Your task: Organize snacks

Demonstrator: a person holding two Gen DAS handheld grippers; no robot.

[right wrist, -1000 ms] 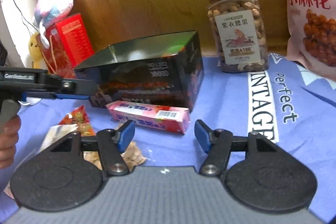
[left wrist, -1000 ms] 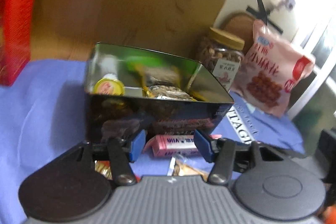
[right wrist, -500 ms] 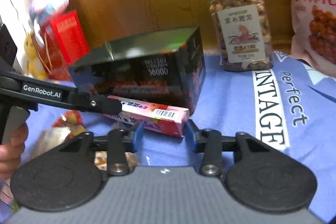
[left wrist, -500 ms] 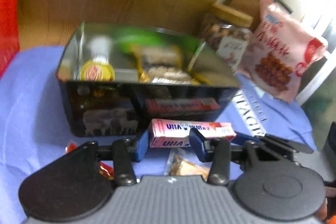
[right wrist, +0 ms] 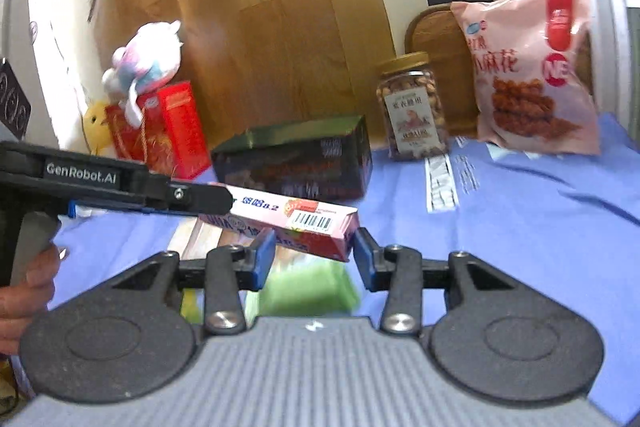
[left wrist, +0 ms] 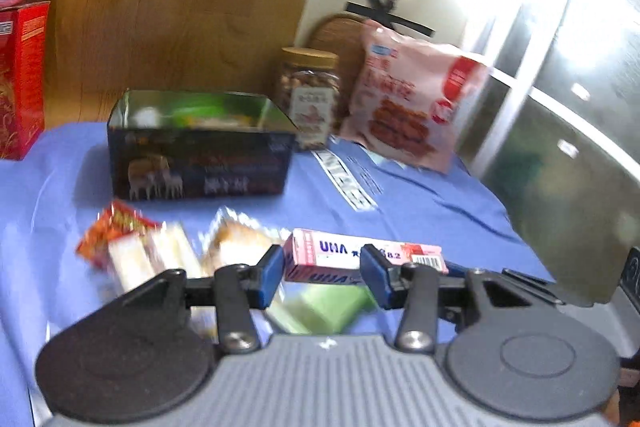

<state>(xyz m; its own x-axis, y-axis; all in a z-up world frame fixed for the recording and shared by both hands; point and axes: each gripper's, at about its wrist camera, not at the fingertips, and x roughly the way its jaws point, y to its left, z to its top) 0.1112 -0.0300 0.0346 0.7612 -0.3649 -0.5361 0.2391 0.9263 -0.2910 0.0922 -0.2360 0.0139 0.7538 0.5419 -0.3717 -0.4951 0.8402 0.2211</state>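
A pink UHA candy box (left wrist: 362,261) is held up off the blue cloth between both grippers. My left gripper (left wrist: 323,273) is shut on its left part. My right gripper (right wrist: 314,253) is shut on its barcode end (right wrist: 316,225); the left gripper's arm (right wrist: 120,183) crosses the right wrist view from the left. A dark open tin (left wrist: 200,143) with snacks inside stands farther back on the cloth and also shows in the right wrist view (right wrist: 296,157). Loose snack packets (left wrist: 136,243) lie in front of it, blurred.
A nut jar (right wrist: 414,107) and a pink snack bag (right wrist: 532,75) stand at the back right. A red box (right wrist: 168,131) with a plush toy (right wrist: 140,63) stands at the back left. A green packet (right wrist: 308,289) lies below the box. A wooden board lines the wall.
Both grippers have closed on the pink candy box and lifted it up and back, away from the tin. The tin now sits farther off.
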